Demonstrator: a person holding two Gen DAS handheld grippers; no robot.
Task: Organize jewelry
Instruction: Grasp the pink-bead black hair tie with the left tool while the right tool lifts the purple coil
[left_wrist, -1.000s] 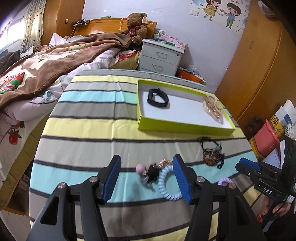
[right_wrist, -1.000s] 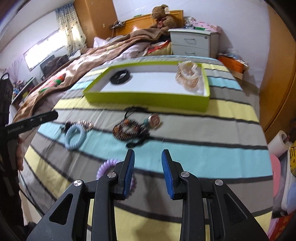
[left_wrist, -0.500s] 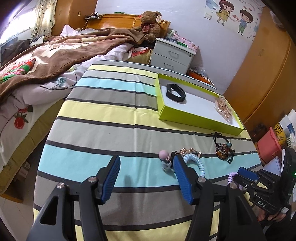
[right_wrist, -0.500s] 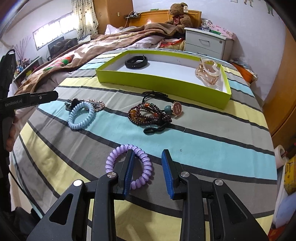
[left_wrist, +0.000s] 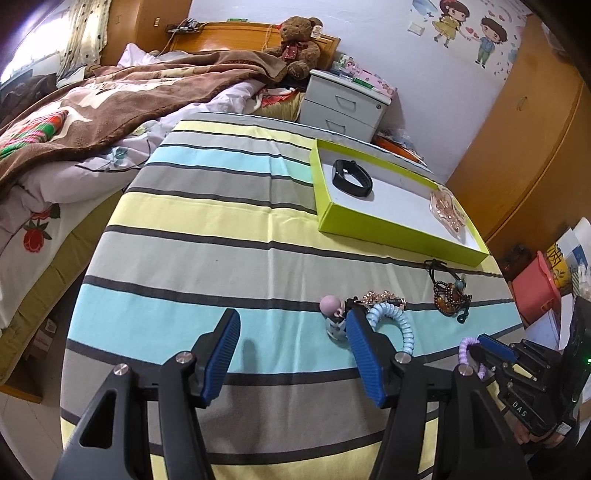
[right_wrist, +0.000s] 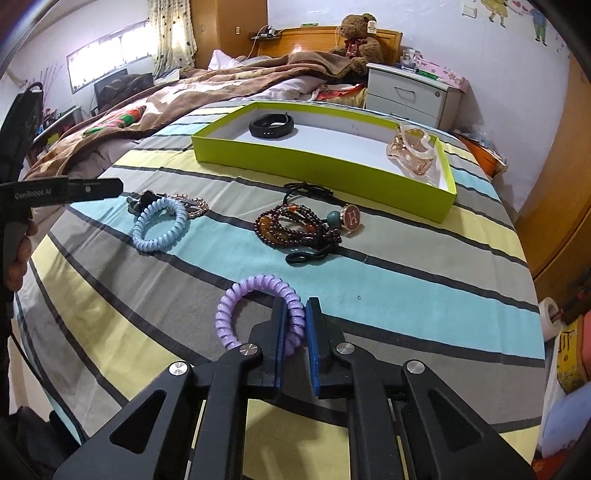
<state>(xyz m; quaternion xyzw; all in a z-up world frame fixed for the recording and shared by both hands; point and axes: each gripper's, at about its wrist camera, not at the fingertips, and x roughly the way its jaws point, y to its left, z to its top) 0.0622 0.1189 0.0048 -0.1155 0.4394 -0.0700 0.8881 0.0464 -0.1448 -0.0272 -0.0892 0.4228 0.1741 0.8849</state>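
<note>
My right gripper (right_wrist: 295, 314) is shut on the near right side of a purple coil hair tie (right_wrist: 236, 295) on the striped cloth; both show at the lower right of the left wrist view (left_wrist: 466, 349). My left gripper (left_wrist: 291, 332) is open and empty above the cloth, left of a blue coil hair tie (left_wrist: 397, 321) and a pink-headed clip (left_wrist: 332, 306). A dark bead bracelet bundle (right_wrist: 295, 229) lies mid-table. The green tray (right_wrist: 314, 166) holds a black band (right_wrist: 271, 125) and an amber hair claw (right_wrist: 412, 151).
A rose-gold chain piece (right_wrist: 194, 205) lies beside the blue tie. A bed with a brown blanket (left_wrist: 110, 107) flanks the table's left. A grey nightstand (left_wrist: 343, 107) stands behind, wooden wardrobe (left_wrist: 535, 147) to the right, pink bin (left_wrist: 535, 291) by the table's right edge.
My right gripper came down onto the purple hair tie and closed on it. My left gripper drew back and to the left of the blue tie, staying open.
</note>
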